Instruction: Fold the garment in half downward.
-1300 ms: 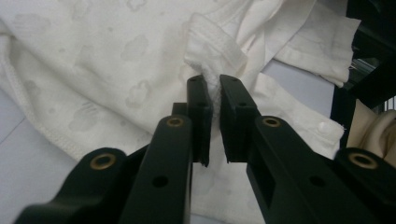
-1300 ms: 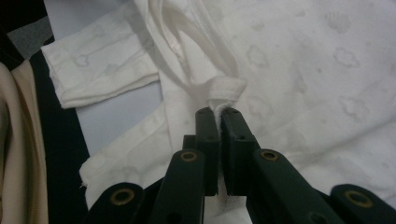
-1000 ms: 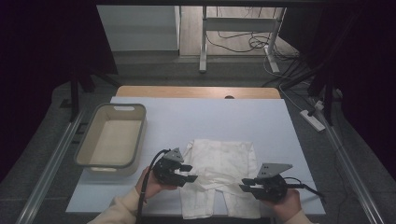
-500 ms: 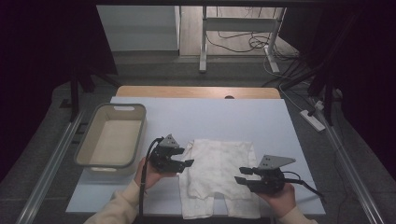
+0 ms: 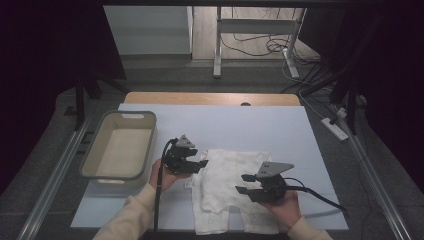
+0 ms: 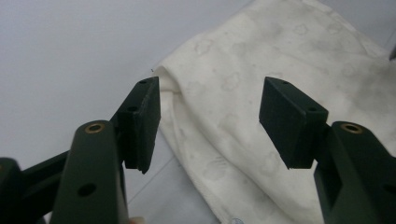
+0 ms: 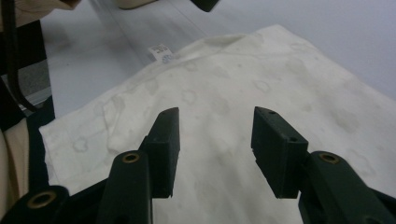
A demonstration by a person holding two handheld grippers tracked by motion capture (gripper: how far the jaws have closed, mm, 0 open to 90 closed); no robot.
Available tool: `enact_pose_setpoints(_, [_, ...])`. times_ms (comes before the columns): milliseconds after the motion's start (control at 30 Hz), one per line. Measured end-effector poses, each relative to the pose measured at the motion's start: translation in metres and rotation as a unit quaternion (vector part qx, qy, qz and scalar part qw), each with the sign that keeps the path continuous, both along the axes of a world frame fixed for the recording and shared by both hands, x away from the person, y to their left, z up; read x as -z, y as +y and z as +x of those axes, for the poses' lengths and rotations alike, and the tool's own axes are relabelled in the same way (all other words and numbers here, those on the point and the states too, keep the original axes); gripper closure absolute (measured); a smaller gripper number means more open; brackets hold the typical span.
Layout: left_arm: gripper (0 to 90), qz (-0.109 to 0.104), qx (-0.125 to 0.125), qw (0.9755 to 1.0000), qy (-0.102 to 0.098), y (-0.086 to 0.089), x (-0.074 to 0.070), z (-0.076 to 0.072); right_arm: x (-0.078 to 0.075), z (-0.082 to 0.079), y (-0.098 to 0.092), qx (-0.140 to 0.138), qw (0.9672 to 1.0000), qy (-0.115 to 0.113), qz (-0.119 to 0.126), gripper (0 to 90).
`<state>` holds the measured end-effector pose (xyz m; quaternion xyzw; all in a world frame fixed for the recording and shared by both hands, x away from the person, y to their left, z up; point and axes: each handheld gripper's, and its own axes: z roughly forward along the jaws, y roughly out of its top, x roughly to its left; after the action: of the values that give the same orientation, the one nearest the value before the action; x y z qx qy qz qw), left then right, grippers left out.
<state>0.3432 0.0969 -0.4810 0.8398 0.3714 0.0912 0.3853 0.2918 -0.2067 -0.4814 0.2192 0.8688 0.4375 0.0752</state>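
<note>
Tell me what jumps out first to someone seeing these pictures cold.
A cream garment with a faint printed pattern lies spread on the near middle of the pale blue table. The left gripper sits at its left edge and the right gripper over its right half, both with open jaws and no cloth between them. A beige bin stands on the table's left side.
</note>
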Motion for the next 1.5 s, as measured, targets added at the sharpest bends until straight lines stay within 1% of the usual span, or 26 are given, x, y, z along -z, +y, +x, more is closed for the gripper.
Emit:
enact_pose_setpoints(100, [38.7,0.0,-0.002,1.0,-0.002,-0.001,-0.001,0.006,0.001,0.0,0.013,-0.012,0.9999,-0.002,-0.003,52.1])
enact_pose_setpoints(200, [38.7,0.004,-0.008,0.9999,-0.006,-0.002,-0.002,0.013,0.0,0.0,0.027,-0.026,0.9996,0.003,0.002,52.1])
enact_pose_setpoints(300, [38.7,0.002,-0.011,0.9999,-0.004,-0.002,-0.001,0.019,-0.001,0.0,0.042,-0.04,0.9991,0.005,0.008,52.1])
enact_pose_setpoints(333, [38.7,0.002,-0.011,0.9999,-0.004,-0.002,-0.001,0.019,-0.001,0.0,0.042,-0.04,0.9991,0.005,0.008,52.1])
enact_pose_setpoints(367, [38.7,0.004,-0.009,0.9999,-0.002,-0.001,0.0,0.021,-0.001,0.0,0.052,-0.049,0.9988,0.005,0.007,52.2])
enact_pose_setpoints(533, [38.5,-0.001,-0.012,0.9999,0.002,0.003,0.002,0.02,0.003,-0.001,0.069,-0.061,0.9981,0.009,0.004,52.4])
enact_pose_setpoints(667, [38.4,-0.001,-0.013,0.9999,0.001,0.004,0.002,0.018,0.005,-0.009,0.076,-0.072,0.9973,0.008,-0.007,52.4])
enact_pose_setpoints(733, [38.5,0.0,-0.013,0.9999,0.001,0.003,0.002,0.018,0.008,-0.014,0.08,-0.08,0.9967,0.015,-0.008,52.4])
enact_pose_setpoints(767, [38.5,0.0,-0.011,0.9999,0.001,0.003,0.002,0.017,0.011,-0.017,0.082,-0.084,0.9962,0.019,-0.013,52.3])
enact_pose_setpoints(933, [38.8,0.001,-0.009,1.0,0.002,0.002,0.005,0.019,0.02,-0.024,0.092,-0.098,0.994,0.027,-0.04,51.2])
enact_pose_setpoints(1033, [39.7,0.002,-0.009,1.0,0.003,0.003,0.006,0.019,0.028,-0.026,0.096,-0.103,0.9926,0.037,-0.052,49.9])
enact_pose_setpoints(1067, [40.0,0.005,-0.008,1.0,0.002,0.003,0.006,0.019,0.03,-0.026,0.097,-0.104,0.9923,0.036,-0.057,49.3])
enact_pose_setpoints(1200, [41.5,0.001,-0.008,1.0,0.002,0.005,0.006,0.019,0.037,-0.025,0.102,-0.103,0.9909,0.037,-0.078,46.7])
enact_pose_setpoints(1267, [41.5,0.001,-0.009,1.0,0.002,0.005,0.006,0.019,0.04,-0.025,0.104,-0.098,0.9908,0.033,-0.087,45.8])
enact_pose_setpoints(1367, [41.5,0.002,-0.008,1.0,0.003,0.005,0.007,0.019,0.044,-0.024,0.106,-0.099,0.9892,0.016,-0.106,46.0])
enact_pose_setpoints(1433, [41.5,0.004,-0.007,1.0,0.004,0.005,0.008,0.019,0.044,-0.024,0.106,-0.094,0.9896,0.011,-0.109,46.7])
enact_pose_setpoints(1500, [41.5,0.005,-0.007,1.0,0.005,0.004,0.008,0.019,0.044,-0.023,0.106,-0.088,0.9896,0.002,-0.113,51.2])
